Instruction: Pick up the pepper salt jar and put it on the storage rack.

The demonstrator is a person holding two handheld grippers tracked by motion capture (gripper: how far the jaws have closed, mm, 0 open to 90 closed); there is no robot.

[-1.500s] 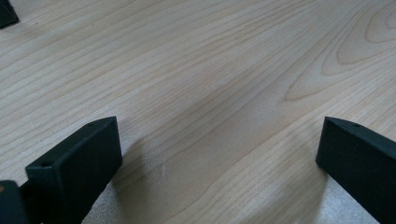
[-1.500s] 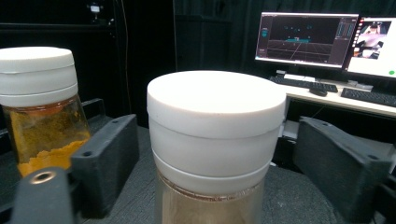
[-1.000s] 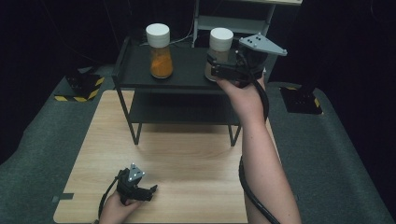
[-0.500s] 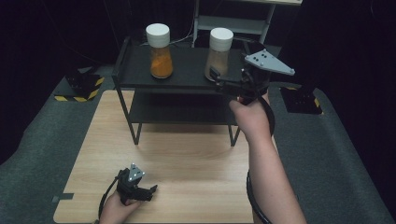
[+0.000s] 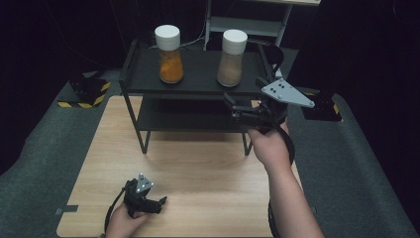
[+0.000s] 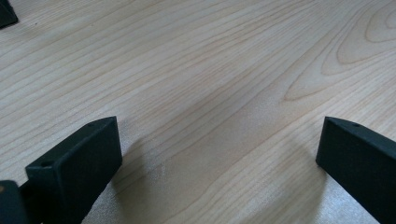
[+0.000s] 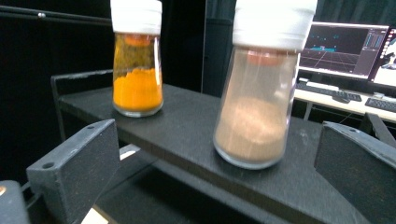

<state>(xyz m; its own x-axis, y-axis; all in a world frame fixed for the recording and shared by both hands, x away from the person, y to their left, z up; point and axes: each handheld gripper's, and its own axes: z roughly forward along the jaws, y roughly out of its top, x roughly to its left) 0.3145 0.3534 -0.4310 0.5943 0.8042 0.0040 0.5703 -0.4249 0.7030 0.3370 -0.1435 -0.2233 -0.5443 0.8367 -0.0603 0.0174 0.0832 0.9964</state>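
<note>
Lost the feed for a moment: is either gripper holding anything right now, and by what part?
Nothing is held. The right gripper is open, short of the brown jar on the shelf. The left gripper is open over the table.

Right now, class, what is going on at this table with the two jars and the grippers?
A person holds a gripper in each hand. The right gripper is raised in front of the black shelf, jaws open and empty, just short of the brown-powder jar. The orange-powder jar stands on the same top shelf, apart from it. The left gripper rests low over the wooden table, jaws open, holding nothing.
</note>
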